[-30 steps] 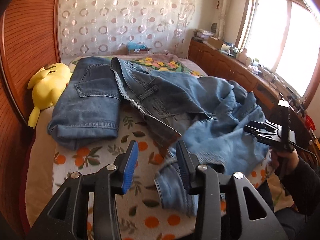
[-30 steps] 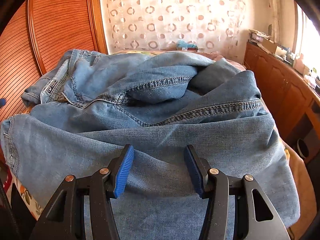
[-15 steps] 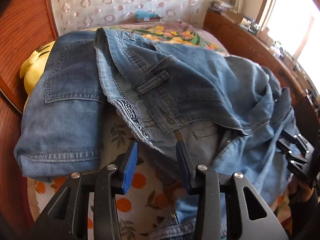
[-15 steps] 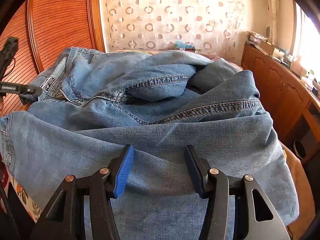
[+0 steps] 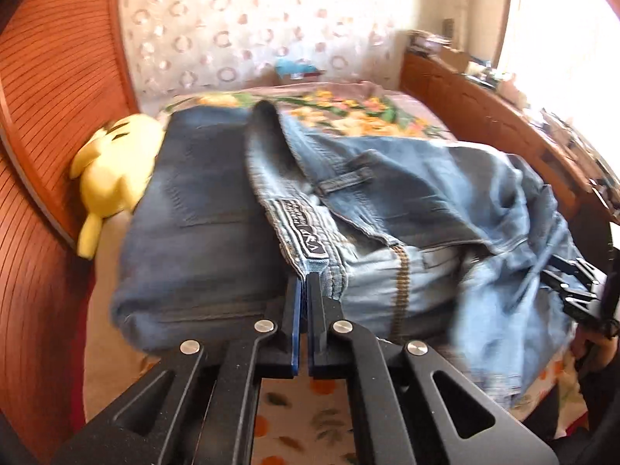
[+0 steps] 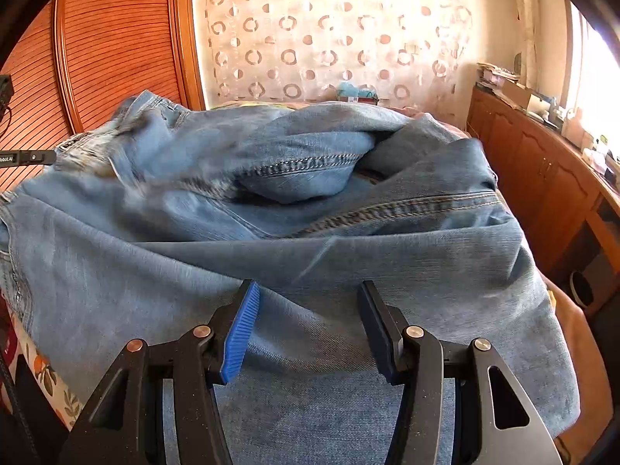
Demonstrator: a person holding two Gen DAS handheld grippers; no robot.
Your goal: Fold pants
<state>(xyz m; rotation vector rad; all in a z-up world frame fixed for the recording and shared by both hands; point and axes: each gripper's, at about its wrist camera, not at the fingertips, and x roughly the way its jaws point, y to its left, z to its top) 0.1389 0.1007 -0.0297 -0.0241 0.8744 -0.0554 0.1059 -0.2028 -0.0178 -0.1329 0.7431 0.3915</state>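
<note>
The left tool (image 5: 303,290) is clamped on the waistband of the jeans (image 5: 407,209), heaped on the bed (image 5: 116,348); the right tool (image 6: 308,329), jaws apart at 3 o'clock, likely must grip next to spread them.

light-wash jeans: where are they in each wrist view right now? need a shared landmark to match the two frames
Left wrist: the light-wash jeans fill centre to right; the left gripper is shut on their waistband corner, beside the folded dark jeans.
Right wrist: the same jeans fill most of the frame, under the open right gripper.
Shared landmark: the circle-patterned curtain behind the bed.
</note>
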